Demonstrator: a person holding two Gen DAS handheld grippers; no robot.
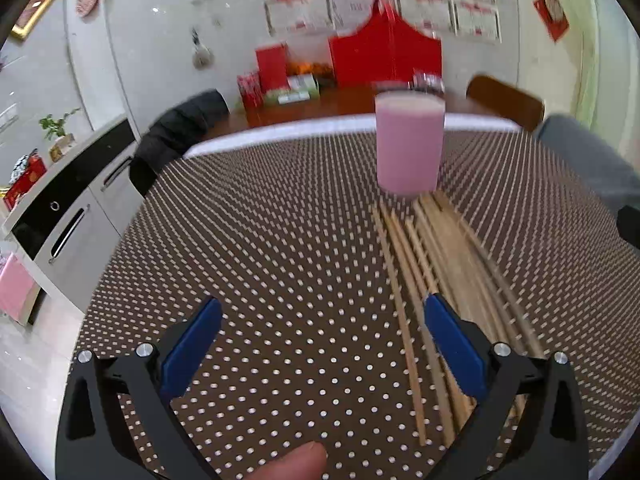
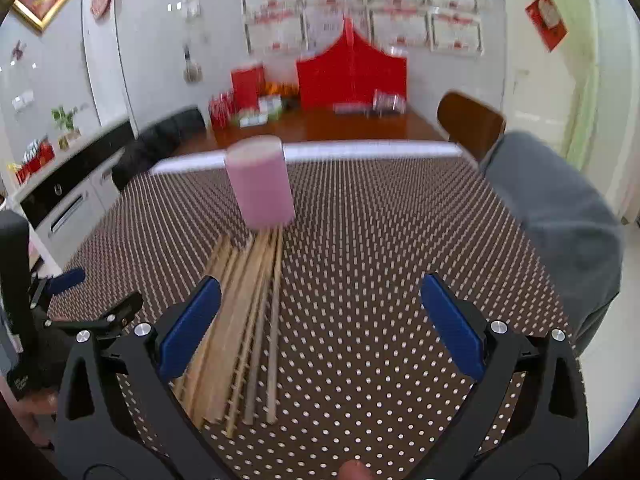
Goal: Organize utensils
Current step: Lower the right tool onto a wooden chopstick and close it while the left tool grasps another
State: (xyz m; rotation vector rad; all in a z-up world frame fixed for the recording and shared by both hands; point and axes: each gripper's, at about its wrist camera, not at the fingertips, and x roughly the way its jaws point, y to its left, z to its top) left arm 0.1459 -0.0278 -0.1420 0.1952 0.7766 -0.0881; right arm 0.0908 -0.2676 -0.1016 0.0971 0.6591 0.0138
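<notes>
The wooden chopsticks (image 1: 436, 280) lie flat in a loose bundle on the dotted brown tabletop (image 1: 280, 240), their far ends reaching to the base of the pink cup (image 1: 409, 142), which stands upright near the far edge. In the left wrist view the bundle runs under the right finger of the left gripper (image 1: 322, 316), so most sticks are to the right of the gap, and nothing is between the blue pads. This gripper is spread wide and holds nothing. In the right wrist view the chopsticks (image 2: 248, 320) pass beside and under the left finger of the right gripper (image 2: 320, 300), which is also spread wide and empty. The pink cup (image 2: 262, 182) stands beyond it, a little to the left.
</notes>
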